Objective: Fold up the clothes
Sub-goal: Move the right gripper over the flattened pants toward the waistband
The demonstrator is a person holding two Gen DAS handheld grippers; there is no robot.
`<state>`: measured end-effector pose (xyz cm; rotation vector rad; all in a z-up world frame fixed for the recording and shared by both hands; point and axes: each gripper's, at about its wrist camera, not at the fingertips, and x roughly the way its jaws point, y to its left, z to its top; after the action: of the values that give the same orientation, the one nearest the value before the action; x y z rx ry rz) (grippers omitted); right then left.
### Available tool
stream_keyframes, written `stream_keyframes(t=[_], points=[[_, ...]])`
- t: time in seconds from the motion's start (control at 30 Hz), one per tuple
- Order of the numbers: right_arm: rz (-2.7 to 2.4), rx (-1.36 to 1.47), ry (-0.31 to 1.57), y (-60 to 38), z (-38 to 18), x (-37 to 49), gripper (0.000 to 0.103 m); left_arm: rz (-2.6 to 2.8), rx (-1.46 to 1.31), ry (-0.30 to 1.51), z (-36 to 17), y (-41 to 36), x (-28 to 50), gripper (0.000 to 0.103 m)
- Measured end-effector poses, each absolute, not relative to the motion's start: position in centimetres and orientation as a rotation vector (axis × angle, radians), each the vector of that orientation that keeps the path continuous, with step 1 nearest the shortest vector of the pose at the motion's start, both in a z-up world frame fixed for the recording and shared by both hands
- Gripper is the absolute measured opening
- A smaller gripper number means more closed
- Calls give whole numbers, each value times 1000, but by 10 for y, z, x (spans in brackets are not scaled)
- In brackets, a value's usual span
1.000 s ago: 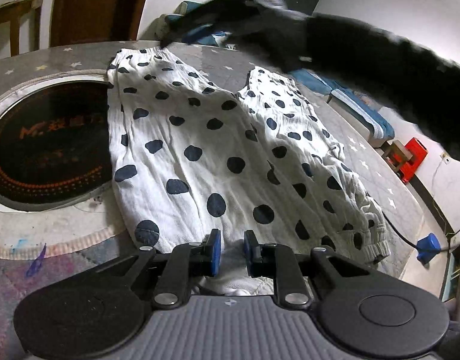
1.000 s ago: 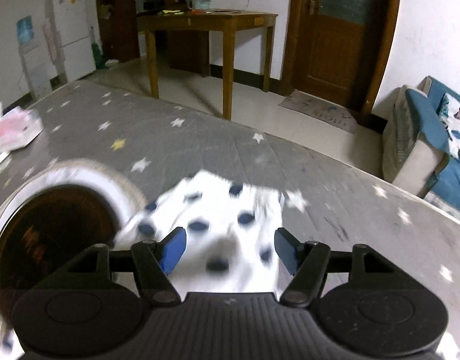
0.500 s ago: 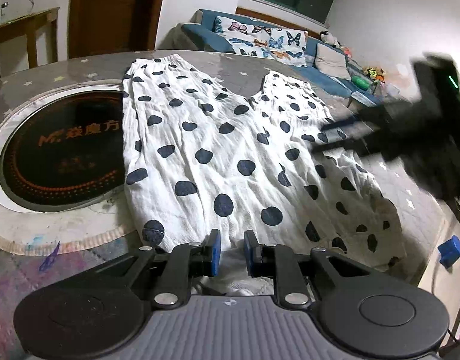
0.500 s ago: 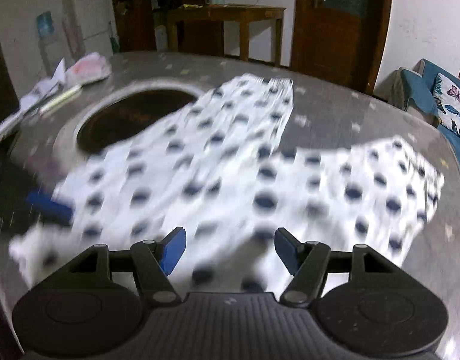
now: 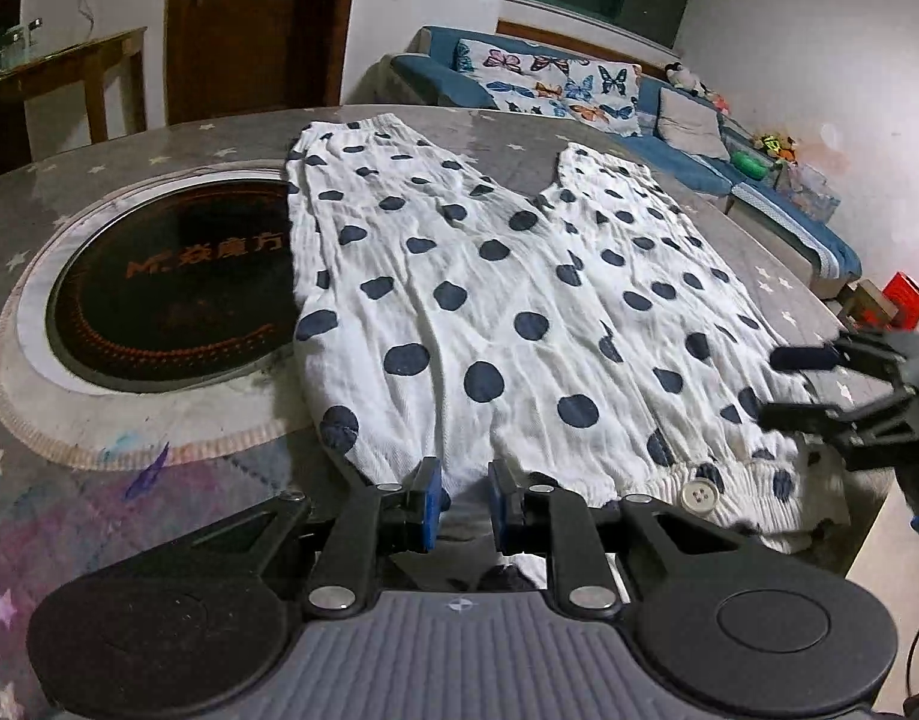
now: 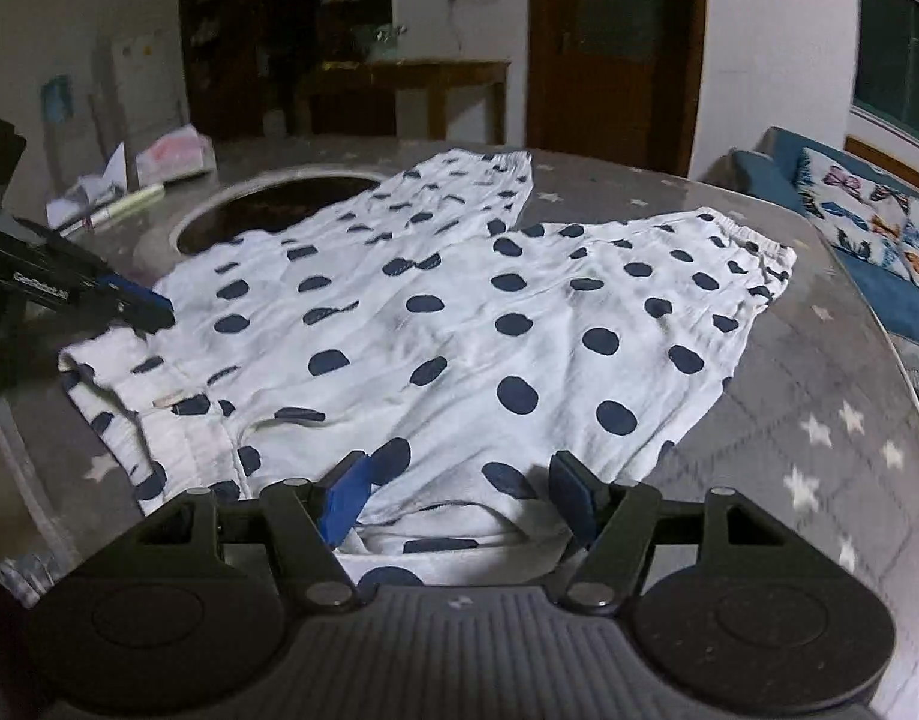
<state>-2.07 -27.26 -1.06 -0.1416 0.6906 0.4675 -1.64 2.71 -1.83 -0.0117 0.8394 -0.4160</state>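
White trousers (image 5: pixel 519 300) with dark dots lie spread flat on a grey table (image 5: pixel 189 132) printed with small stars. Their two legs run away from the waistband (image 5: pixel 669 480), which sits at the near edge of the table. One leg lies partly over the rim of a round dark hotplate (image 5: pixel 171 288) set into the table, and the other leg lies on the far side of it, well apart from the hotplate, with a bare wedge of table between the two cuffs. A white button (image 5: pixel 701 495) shows on the waistband. The left gripper (image 5: pixel 464 504) is at the waistband corner nearest the hotplate; its blue pads are drawn close together with a fold of white cloth pinched between them. The right gripper (image 6: pixel 462 495) is at the other end of the waistband, farthest from the hotplate; its jaws are spread wide with cloth lying under and between them, and the pads do not press on it. In the left wrist view that gripper (image 5: pixel 819 390) shows at the right edge, blurred, fingers parted above the cloth. In the right wrist view the left gripper (image 6: pixel 141 312) shows at the left, beside the hotplate (image 6: pixel 267 210). Papers and a pen (image 6: pixel 129 198) lie on the table beyond the hotplate. A blue sofa (image 5: pixel 579 90) with butterfly cushions stands behind the table.
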Motion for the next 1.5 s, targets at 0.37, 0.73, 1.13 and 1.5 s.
stream_keyframes(t=[0.37, 0.73, 1.13, 1.5], points=[[523, -106, 615, -257, -4, -31, 68, -397, 0, 786, -6, 5, -14, 27], [541, -58, 617, -272, -4, -42, 72, -333, 42, 798, -9, 4, -18, 28], [396, -13, 693, -305, -17, 4, 73, -491, 90, 742, 12, -52, -29, 41], [289, 53, 704, -335, -8, 25, 76, -766, 218, 730, 7, -131, -66, 67]])
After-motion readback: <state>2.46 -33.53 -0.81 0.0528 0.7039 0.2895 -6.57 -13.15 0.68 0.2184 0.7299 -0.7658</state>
